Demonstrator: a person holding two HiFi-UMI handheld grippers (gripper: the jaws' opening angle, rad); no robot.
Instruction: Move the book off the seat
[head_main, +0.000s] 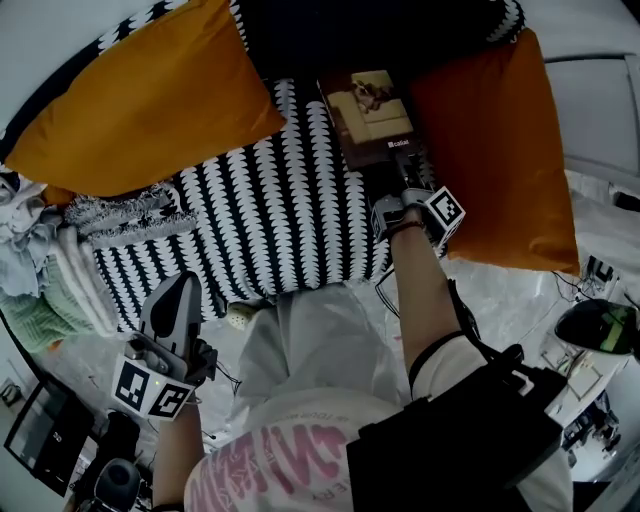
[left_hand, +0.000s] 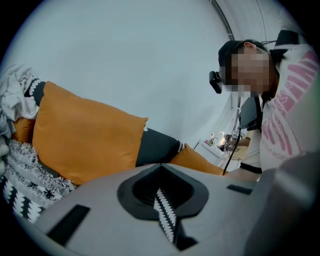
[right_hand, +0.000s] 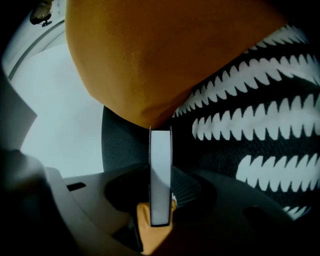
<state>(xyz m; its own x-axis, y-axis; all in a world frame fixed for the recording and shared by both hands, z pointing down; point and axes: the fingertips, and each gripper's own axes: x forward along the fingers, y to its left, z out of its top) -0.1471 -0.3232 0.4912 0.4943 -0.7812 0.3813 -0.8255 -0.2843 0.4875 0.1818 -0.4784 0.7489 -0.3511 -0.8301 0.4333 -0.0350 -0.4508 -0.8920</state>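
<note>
A brown-covered book (head_main: 372, 115) with a pale picture on its front is at the back of the black-and-white patterned seat (head_main: 270, 210), beside the right orange cushion (head_main: 495, 150). My right gripper (head_main: 385, 170) is shut on the book's near edge. In the right gripper view the white page edge of the book (right_hand: 160, 175) stands upright between the jaws of the right gripper (right_hand: 161, 200). My left gripper (head_main: 180, 290) hangs low at the left, in front of the seat. It is shut and empty, with only a thin slit showing at the left gripper (left_hand: 162, 200).
A second orange cushion (head_main: 140, 100) leans at the seat's back left. A grey knitted throw (head_main: 120, 215) and a pile of pale clothes (head_main: 40, 270) lie at the left end. Small items and cables (head_main: 600, 330) crowd the floor at the right.
</note>
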